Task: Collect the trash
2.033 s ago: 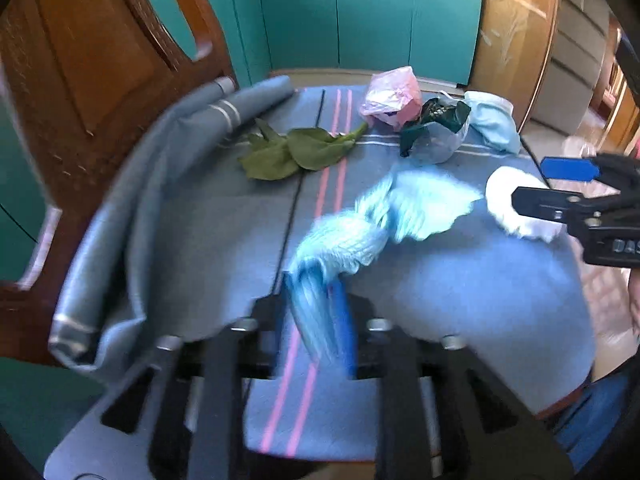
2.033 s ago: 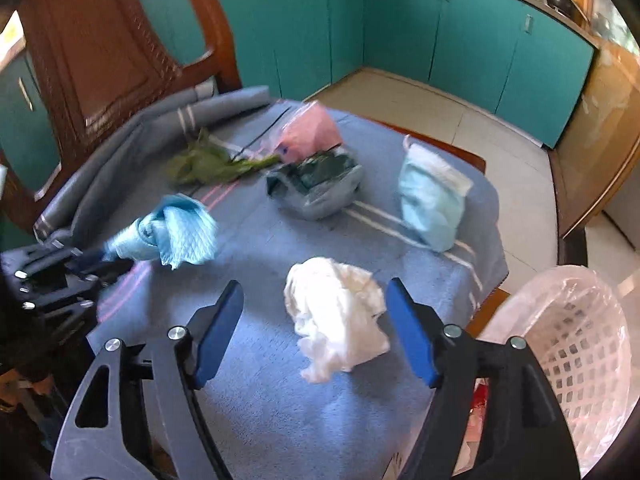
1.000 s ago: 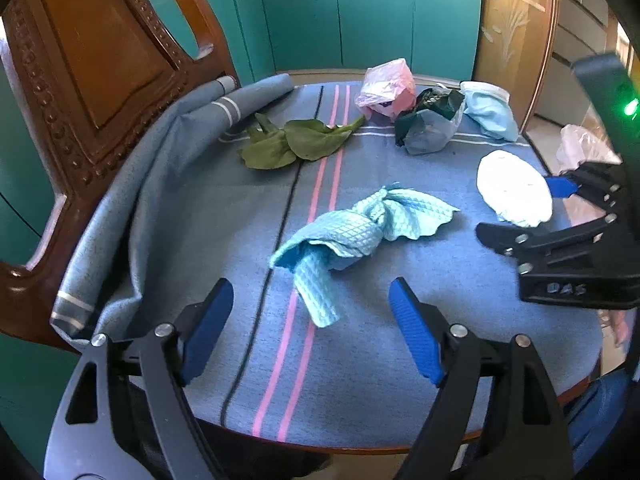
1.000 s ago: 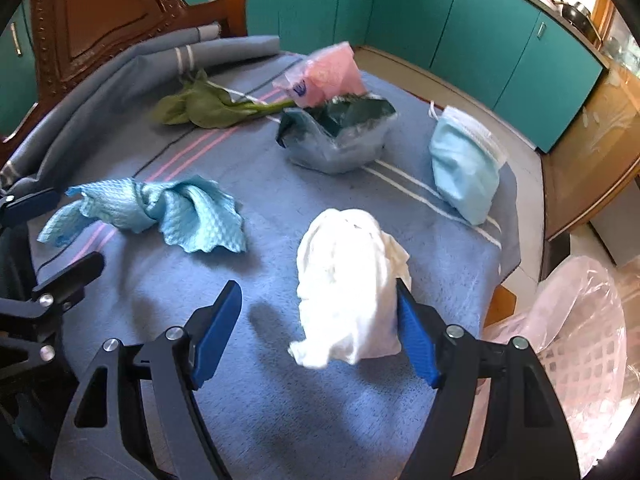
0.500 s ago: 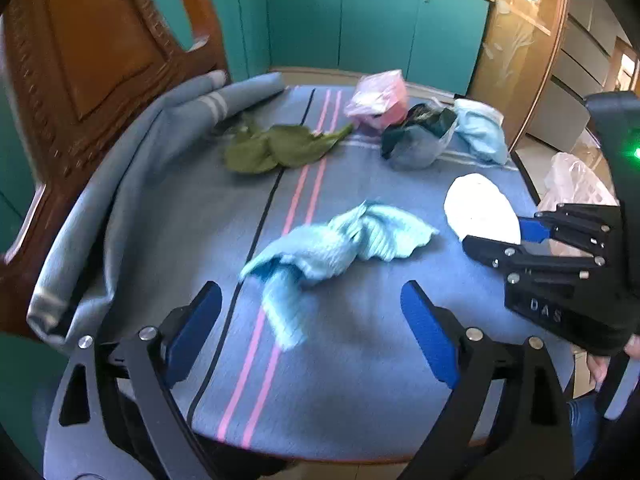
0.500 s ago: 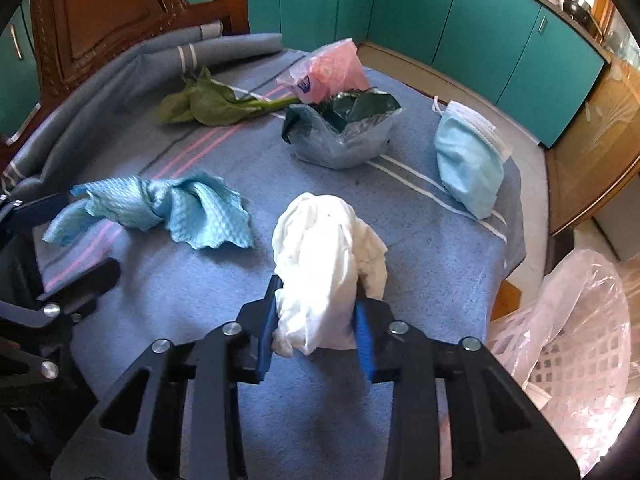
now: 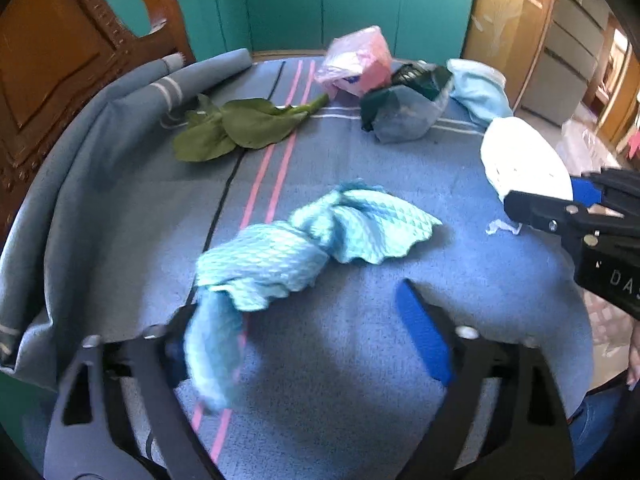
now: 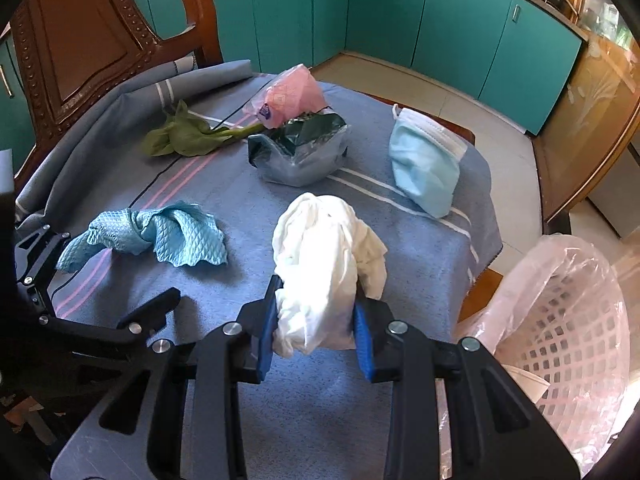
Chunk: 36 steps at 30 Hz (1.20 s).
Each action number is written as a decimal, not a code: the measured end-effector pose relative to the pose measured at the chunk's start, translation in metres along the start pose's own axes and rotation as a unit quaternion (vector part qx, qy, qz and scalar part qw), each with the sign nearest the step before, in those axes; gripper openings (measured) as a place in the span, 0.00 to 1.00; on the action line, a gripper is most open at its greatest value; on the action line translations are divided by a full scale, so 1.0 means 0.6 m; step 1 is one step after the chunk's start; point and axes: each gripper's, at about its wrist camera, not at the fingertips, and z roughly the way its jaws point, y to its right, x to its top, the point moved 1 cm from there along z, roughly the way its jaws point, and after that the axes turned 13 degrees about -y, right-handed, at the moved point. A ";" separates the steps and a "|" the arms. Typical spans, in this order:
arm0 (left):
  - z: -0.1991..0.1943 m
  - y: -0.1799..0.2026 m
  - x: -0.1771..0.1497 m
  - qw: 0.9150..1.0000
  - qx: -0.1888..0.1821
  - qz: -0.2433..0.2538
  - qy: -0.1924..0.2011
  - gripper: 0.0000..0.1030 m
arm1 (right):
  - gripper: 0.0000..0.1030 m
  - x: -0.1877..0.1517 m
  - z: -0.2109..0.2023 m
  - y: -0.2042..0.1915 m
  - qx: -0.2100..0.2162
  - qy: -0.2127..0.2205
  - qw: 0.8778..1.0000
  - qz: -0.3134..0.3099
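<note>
Two grippers are working over the cloth-covered table (image 8: 420, 240). Your right gripper (image 8: 316, 336) is pinching the white crumpled tissue wad (image 8: 324, 256) between its blue pads, and the wad is bulging up and forward out of the grip; in the left wrist view the same wad (image 7: 520, 160) is sitting at the tip of that gripper (image 7: 576, 204). Your left gripper (image 7: 304, 344) is standing spread wide, its fingers lying to either side of the tail of the teal waffle cloth (image 7: 304, 248), with the tail draping over its left finger; whether it is touching the pad is unclear through the blur. From the right gripper, the cloth (image 8: 148, 236) is lying to the left and ahead. Farther ahead, the silver foil bag (image 8: 300, 156) is resting on the table, with the pink plastic bag (image 8: 288, 96) just behind it and the green leaf (image 8: 188, 140) to its left. The blue face mask (image 8: 428, 164) is lying ahead to the right. Beside the table, low on the right, the lined white basket (image 8: 568, 320) is standing open.
</note>
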 end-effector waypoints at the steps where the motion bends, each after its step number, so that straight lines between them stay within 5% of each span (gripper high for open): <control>1: -0.001 -0.004 0.000 1.000 -0.003 -0.004 0.001 0.62 | 0.32 0.002 0.001 -0.001 0.000 0.000 1.000 0.000; 3: -0.005 -0.014 -0.001 1.000 -0.001 -0.010 0.003 0.27 | 0.32 0.002 0.000 -0.002 0.001 0.001 1.000 -0.001; 6: -0.011 -0.024 -0.004 1.000 -0.011 -0.019 0.005 0.18 | 0.32 0.002 -0.001 -0.004 0.002 0.002 1.000 -0.001; 15: -0.071 -0.037 -0.005 0.998 0.005 -0.039 0.050 0.16 | 0.32 -0.001 -0.017 0.002 0.012 0.018 1.000 0.006; 36: -0.114 -0.032 -0.010 0.995 0.037 -0.041 0.082 0.16 | 0.32 -0.009 -0.046 -0.004 0.002 0.052 0.999 -0.002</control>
